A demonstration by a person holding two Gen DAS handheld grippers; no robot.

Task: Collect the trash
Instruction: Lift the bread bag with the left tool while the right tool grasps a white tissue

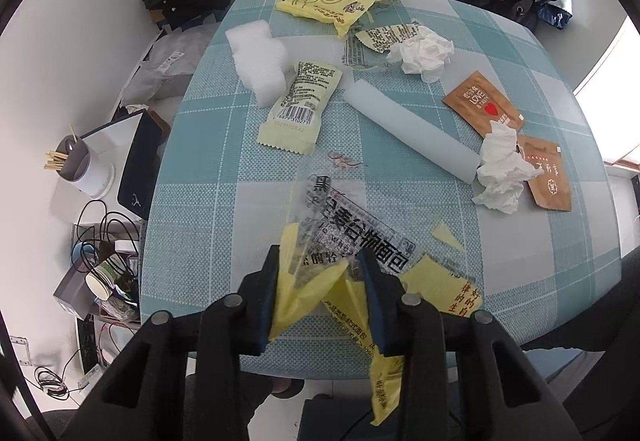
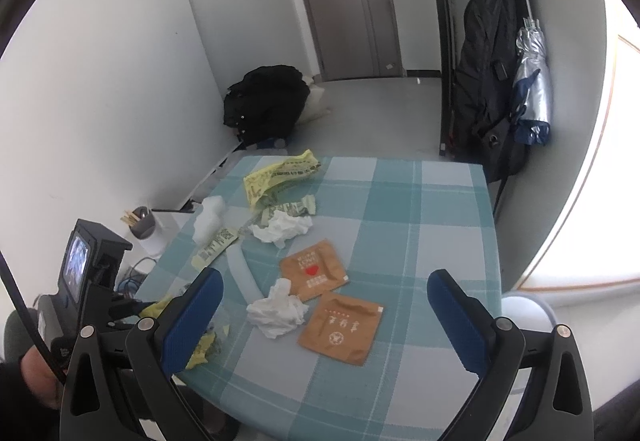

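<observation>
My left gripper (image 1: 320,261) is shut on a yellow and clear plastic bread wrapper (image 1: 352,237) at the near edge of the checked table (image 1: 192,233). The wrapper crumples between the fingers and hangs down past them. My right gripper (image 2: 324,293) is open and empty above the table's near side. Below it lie a crumpled tissue (image 2: 278,311) and two brown sachets (image 2: 342,327) (image 2: 314,269). Further off lie a second tissue (image 1: 424,51), a yellow snack packet (image 1: 298,107), a white roll (image 1: 412,131), white foam (image 1: 260,59) and a yellow bag (image 1: 332,1).
A black backpack (image 2: 266,103) sits on the floor behind the table. A coat and umbrella (image 2: 532,81) hang at the right. Left of the table are a toothpick holder (image 1: 76,157), cables and paper cups (image 1: 100,281). A white bin (image 2: 528,311) stands at the table's right.
</observation>
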